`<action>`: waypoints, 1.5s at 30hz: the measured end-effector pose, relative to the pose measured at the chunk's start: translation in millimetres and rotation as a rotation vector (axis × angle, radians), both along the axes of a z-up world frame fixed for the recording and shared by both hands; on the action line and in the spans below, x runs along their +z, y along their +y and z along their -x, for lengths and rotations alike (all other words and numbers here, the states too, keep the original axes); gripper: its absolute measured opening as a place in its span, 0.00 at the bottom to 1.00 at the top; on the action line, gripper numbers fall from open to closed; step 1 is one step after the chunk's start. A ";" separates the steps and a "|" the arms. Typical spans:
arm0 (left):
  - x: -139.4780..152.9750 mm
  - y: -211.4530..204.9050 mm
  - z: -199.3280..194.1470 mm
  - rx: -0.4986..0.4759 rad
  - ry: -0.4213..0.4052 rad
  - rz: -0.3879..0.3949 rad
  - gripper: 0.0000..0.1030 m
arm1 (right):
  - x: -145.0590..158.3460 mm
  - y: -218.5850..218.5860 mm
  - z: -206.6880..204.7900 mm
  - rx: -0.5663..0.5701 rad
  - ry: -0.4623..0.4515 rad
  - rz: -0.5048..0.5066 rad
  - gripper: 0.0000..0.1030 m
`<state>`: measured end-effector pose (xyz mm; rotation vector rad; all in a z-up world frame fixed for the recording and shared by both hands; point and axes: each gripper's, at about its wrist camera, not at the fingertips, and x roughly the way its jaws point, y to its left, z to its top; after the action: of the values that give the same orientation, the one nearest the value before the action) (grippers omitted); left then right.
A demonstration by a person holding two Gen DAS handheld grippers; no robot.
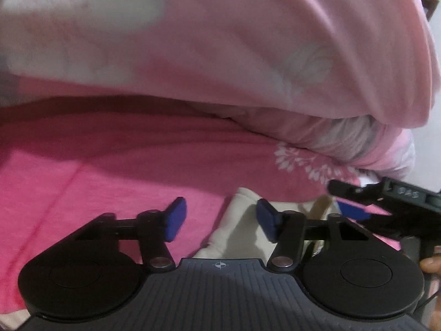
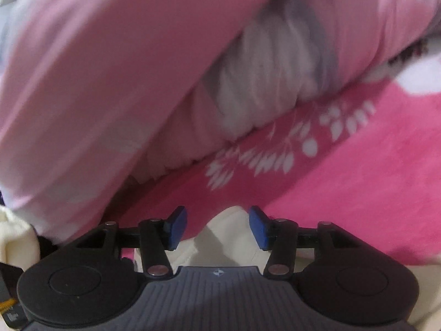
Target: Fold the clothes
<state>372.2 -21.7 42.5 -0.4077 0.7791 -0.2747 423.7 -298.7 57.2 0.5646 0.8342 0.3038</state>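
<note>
My left claw point(image 1: 220, 220) fills the bottom of its own view, blue pads point(image 1: 175, 222) standing apart with nothing pressed between them. Under and between the pads lies a cream garment point(image 1: 242, 237), a fold of it rising into the gap without touching either pad as far as I can see. My right claw point(image 2: 217, 227) is set the same way in its view: pads point(image 2: 176, 227) apart, and a peak of the cream garment point(image 2: 228, 231) poking up between them, gripped by neither.

From the left view my right claw point(image 1: 355, 209) comes in at the right edge, one blue pad showing, just beside my left, with a bit of my hand point(image 1: 430, 264) behind it.

Beyond the claws the cream cloth rests on a bright pink blanket point(image 1: 110, 171) printed with white leaves. Farther out a bulky pale pink quilt point(image 1: 220, 49) with grey-white patches lies heaped on the blanket, blurred in both views.
</note>
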 end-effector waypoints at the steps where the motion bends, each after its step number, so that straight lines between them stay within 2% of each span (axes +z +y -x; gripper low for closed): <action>1: -2.1 -1.4 -1.2 -0.005 -0.001 0.010 0.43 | -3.6 2.2 -4.0 0.003 0.017 -0.004 0.52; 3: -5.2 -6.1 -2.3 -0.024 -0.001 0.006 0.23 | -4.5 6.6 -5.0 0.015 0.012 0.026 0.51; 5: -7.4 -12.3 -0.9 -0.027 -0.009 -0.013 0.16 | -3.7 10.4 -4.0 0.038 -0.003 0.055 0.44; 6: -7.3 -14.4 0.4 -0.021 -0.019 -0.020 0.15 | -4.1 9.2 -3.7 0.032 0.003 0.061 0.38; 7: -7.3 -16.7 1.5 -0.016 -0.026 -0.027 0.15 | -5.0 4.8 -4.1 0.000 0.009 0.048 0.36; 10: -8.6 -18.9 -1.6 0.001 -0.016 -0.024 0.16 | -7.5 -9.1 -5.5 -0.100 0.027 0.005 0.38; 11: -9.5 -18.2 -4.9 0.005 -0.005 -0.014 0.16 | -9.1 -11.3 -6.8 -0.117 0.031 -0.009 0.40; 12: -10.1 -16.4 -7.0 0.009 0.006 -0.002 0.18 | -10.8 -13.3 -8.1 -0.133 0.035 -0.023 0.50; 14: -10.8 -14.7 -10.5 0.014 0.019 0.014 0.19 | -17.9 -10.0 -17.5 -0.079 0.078 -0.068 0.60; 16: -11.3 -13.6 -8.4 0.013 0.008 0.007 0.19 | -19.1 3.2 -18.3 -0.024 0.069 -0.020 0.59; 17: -11.5 -13.1 -7.4 0.012 0.003 0.004 0.15 | -17.3 10.6 -16.6 -0.005 0.045 0.026 0.53; 18: -10.9 -13.2 -5.6 0.009 -0.006 -0.003 0.11 | -15.3 11.4 -14.7 0.009 0.034 0.032 0.36; 19: -8.5 -14.7 -2.4 0.002 -0.023 -0.018 0.08 | -13.3 11.7 -12.8 0.021 0.024 0.036 0.29; 20: -5.1 -15.2 1.9 -0.005 -0.042 -0.027 0.06 | -11.3 12.0 -10.9 0.034 0.014 0.039 0.16; 21: -0.1 -13.6 8.1 -0.012 -0.066 -0.023 0.04 | -8.2 8.4 -6.9 0.040 0.005 0.026 0.13; 27: 42.7 -3.1 62.9 -0.111 -0.193 -0.003 0.03 | 30.0 -10.1 49.7 0.158 -0.105 -0.003 0.13; 30: 64.4 0.3 107.1 -0.212 -0.237 -0.026 0.02 | 51.2 -15.8 89.2 0.229 -0.156 0.007 0.13; 32: 65.1 1.2 138.4 -0.301 -0.211 -0.059 0.02 | 64.5 -16.9 122.4 0.280 -0.184 0.022 0.13; 34: 65.8 2.1 169.7 -0.391 -0.186 -0.092 0.03 | 74.9 -20.5 162.9 0.333 -0.223 0.081 0.14; 35: 63.3 2.0 183.3 -0.433 -0.159 -0.110 0.06 | 74.6 -20.3 179.9 0.352 -0.236 0.124 0.15; 37: 46.1 2.0 200.6 -0.495 -0.056 -0.137 0.15 | 58.2 -19.1 205.6 0.387 -0.190 0.242 0.18; 38: 38.2 3.8 207.8 -0.513 -0.012 -0.140 0.20 | 49.7 -18.5 218.3 0.405 -0.166 0.302 0.25; 39: 32.6 7.3 213.4 -0.516 0.018 -0.128 0.21 | 37.3 -18.2 226.0 0.412 -0.123 0.352 0.36; 41: 32.3 16.8 217.9 -0.488 0.022 -0.088 0.26 | 21.8 -22.3 240.7 0.407 -0.109 0.396 0.38; 42: 34.7 22.0 218.5 -0.465 0.012 -0.064 0.29 | 24.8 -28.9 244.7 0.386 -0.107 0.360 0.42; 44: 39.6 32.5 219.9 -0.419 -0.009 -0.016 0.36 | 32.1 -42.5 252.2 0.342 -0.104 0.282 0.42; 45: 42.1 37.8 220.5 -0.396 -0.020 0.007 0.40 | 36.3 -52.6 255.0 0.313 -0.112 0.210 0.42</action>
<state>151.7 16.1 84.5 -0.2540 0.8366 -0.6509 168.7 -351.2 93.5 0.2178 0.8338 0.5217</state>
